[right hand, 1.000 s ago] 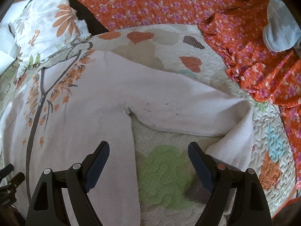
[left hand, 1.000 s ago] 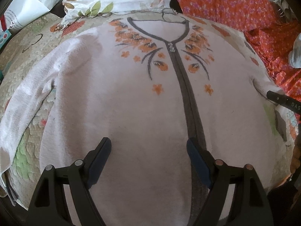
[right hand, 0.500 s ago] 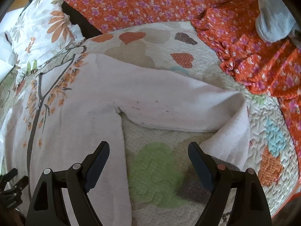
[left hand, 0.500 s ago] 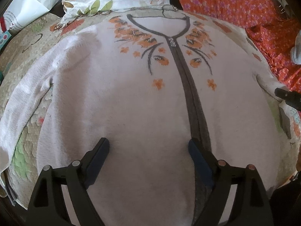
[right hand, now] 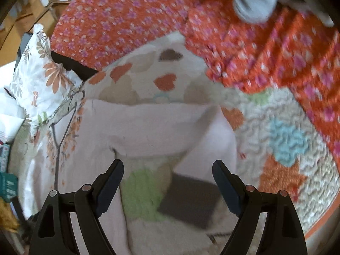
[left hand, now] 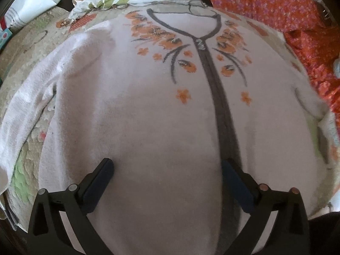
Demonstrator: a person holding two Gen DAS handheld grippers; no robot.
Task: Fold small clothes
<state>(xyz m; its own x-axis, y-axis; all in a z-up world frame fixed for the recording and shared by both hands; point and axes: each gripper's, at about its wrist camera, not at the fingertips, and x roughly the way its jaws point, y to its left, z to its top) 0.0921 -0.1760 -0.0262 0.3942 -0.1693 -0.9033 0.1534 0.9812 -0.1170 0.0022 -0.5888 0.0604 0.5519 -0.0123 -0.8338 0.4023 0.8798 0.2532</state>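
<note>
- Left wrist view: the left gripper (left hand: 166, 175) hangs over the lower front of the pale zip-up garment (left hand: 148, 110), which lies spread face up on the quilted bed cover (left hand: 27, 55). Its fingers (left hand: 99, 178) are opening wide, with cloth beneath them but nothing pinched. The dark zip strip (left hand: 223, 114) runs from 12 o'clock down toward the finger at 4 o'clock.
- Risk here: if the fingers close on the smooth middle, they would likely bunch the front layer instead of taking an edge, spoiling a flat fold.
- Right wrist view: the right gripper (right hand: 167, 182), fingers (right hand: 225, 182) apart and empty, points at the sleeve (right hand: 161, 125), which is doubled back at 1 o'clock with its grey cuff (right hand: 189, 201) between the fingers. The picture is blurred.
- Risk: a hasty grab could catch the quilt with the cuff, or drag the orange floral cloth (right hand: 265, 53) at 1 o'clock.
- No containers are visible.
</note>
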